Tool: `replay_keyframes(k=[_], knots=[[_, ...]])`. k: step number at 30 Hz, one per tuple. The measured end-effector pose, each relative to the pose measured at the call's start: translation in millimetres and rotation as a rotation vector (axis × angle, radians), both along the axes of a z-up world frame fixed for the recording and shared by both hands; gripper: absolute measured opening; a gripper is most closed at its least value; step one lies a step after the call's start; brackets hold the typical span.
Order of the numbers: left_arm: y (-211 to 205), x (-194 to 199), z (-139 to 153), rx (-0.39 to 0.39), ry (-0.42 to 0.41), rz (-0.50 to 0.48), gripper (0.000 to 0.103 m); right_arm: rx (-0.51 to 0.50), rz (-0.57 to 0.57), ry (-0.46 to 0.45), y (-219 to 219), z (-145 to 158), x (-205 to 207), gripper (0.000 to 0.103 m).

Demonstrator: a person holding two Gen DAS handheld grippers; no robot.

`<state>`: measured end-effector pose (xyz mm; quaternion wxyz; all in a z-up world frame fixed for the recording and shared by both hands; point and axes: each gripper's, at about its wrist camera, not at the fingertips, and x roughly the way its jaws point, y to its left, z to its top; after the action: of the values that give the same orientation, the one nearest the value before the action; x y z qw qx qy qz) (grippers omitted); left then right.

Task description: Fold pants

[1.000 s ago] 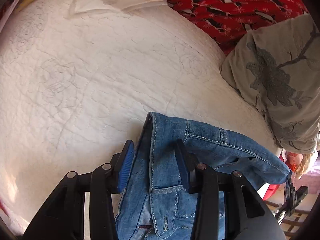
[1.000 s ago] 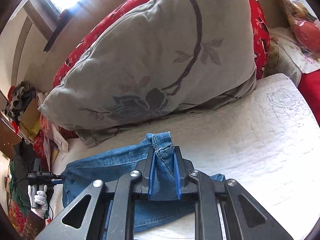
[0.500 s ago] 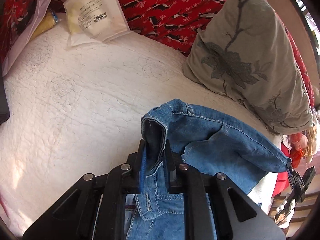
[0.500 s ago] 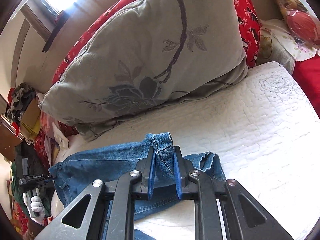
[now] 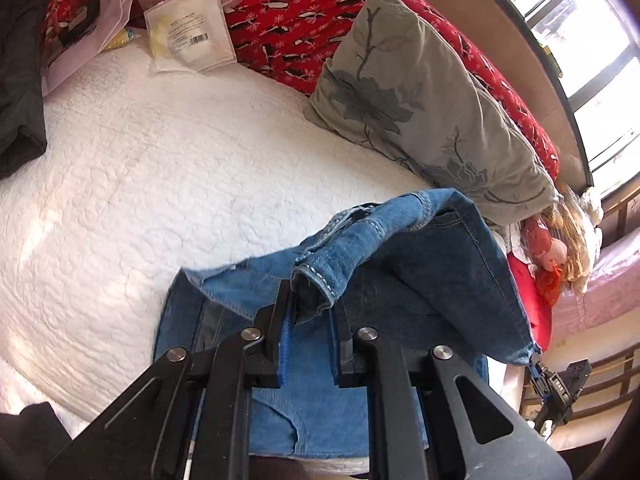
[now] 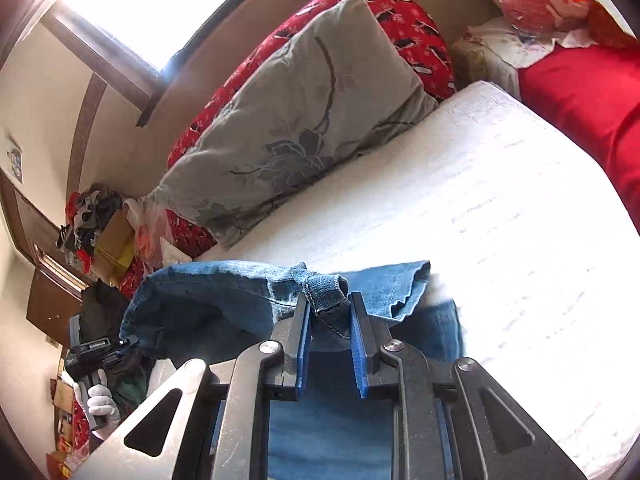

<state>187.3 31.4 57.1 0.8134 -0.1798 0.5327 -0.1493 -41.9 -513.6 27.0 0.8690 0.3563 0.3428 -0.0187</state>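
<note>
Both lifted: left gripper [image 5: 309,312], right gripper [image 6: 329,314] pinch jeans [image 5: 424,264].

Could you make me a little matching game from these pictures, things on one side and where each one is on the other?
Things:
1. jeans
2. grey flowered pillow
3. white packet
4. doll

Places:
A. leaning against the red patterned blanket
B. beyond the pillow, at the bed's edge
C. pinched by both grippers
D. at the far end of the white quilt

Pairs: 1-C, 2-A, 3-D, 4-B
</note>
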Motion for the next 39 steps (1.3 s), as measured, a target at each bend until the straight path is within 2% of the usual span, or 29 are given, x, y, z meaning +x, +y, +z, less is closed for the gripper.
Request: replay_keyframes(k=[2,5,7,9,12,13,14,15,16,17,18,21,23,25,28,30,33,35,36,37,39], knots=[[7.1,-24.2,-19.3,-0.003,0.041,-0.003,0.013,-0.001,-0.008,0.064,0.0,-23.2,-25.1,0.021],[19.8,-52.0,-59.7,0.080,0.140,0.028,0.013,0.027,-0.040,0.177,-1.4,-61.4,-50.5,0.024],[35.7,-65.3,-81.2,0.073,0.221,0.057,0.013,0.019,-0.060,0.241,-1.6,-74.6,-60.2,0.024],[54.0,-79.7,-84.6,0.020,0.247,0.102,0.013,0.042,-0.071,0.242,-3.3,-76.0,-71.8,0.026],[66.2,-99.6,-65.0,-0.031,0.197,0.143,0.013,0.049,-0.108,0.205,-6.2,-60.4,-91.8,0.045],[64.5,-104.2,-58.0,-0.048,0.173,0.142,0.020,0.063,-0.125,0.184,-7.4,-54.2,-96.5,0.057],[60.2,-107.9,-51.4,-0.069,0.151,0.137,0.029,0.093,-0.140,0.155,-7.6,-49.5,-101.1,0.062],[55.0,-110.6,-47.6,-0.088,0.131,0.134,0.060,0.137,-0.146,0.124,-7.3,-46.4,-102.5,0.068],[48.2,-111.7,-44.5,-0.102,0.108,0.142,0.087,0.190,-0.142,0.096,-5.8,-45.8,-101.4,0.070],[42.3,-112.0,-43.9,-0.113,0.083,0.155,0.089,0.251,-0.132,0.077,-2.7,-48.0,-98.0,0.070],[34.1,-109.5,-45.5,-0.122,0.081,0.158,0.089,0.306,-0.120,0.072,1.8,-52.0,-92.2,0.070],[16.1,-96.5,-64.6,-0.200,0.152,0.141,0.089,0.428,-0.093,0.106,24.8,-69.6,-62.0,0.070],[7.7,-90.9,-76.8,-0.200,0.187,0.152,0.089,0.467,-0.114,0.145,34.8,-84.9,-45.6,0.070],[4.6,-87.1,-88.0,-0.205,0.224,0.167,0.089,0.509,-0.175,0.167,35.4,-100.4,-34.1,0.070],[10.0,-85.1,-103.1,-0.225,0.276,0.207,0.089,0.665,-0.268,0.160,30.4,-123.4,-24.2,0.070],[13.0,-82.2,-111.6,-0.227,0.301,0.236,0.089,0.722,-0.328,0.166,26.6,-132.4,-23.0,0.070],[7.8,-73.7,-122.0,-0.208,0.341,0.252,0.089,0.806,-0.425,0.166,21.2,-143.5,-25.0,0.070],[-1.9,-65.6,-125.9,-0.152,0.366,0.253,0.086,0.858,-0.475,0.161,17.6,-150.5,-27.0,0.070],[-6.7,-61.9,-126.4,-0.114,0.371,0.250,0.072,0.863,-0.488,0.162,17.1,-153.2,-26.2,0.069],[-11.6,-57.8,-126.7,-0.062,0.382,0.246,0.051,0.857,-0.498,0.164,17.1,-155.2,-25.6,0.064],[-18.4,-51.6,-124.2,0.020,0.387,0.229,0.037,0.817,-0.493,0.156,17.7,-154.5,-24.6,0.045]])
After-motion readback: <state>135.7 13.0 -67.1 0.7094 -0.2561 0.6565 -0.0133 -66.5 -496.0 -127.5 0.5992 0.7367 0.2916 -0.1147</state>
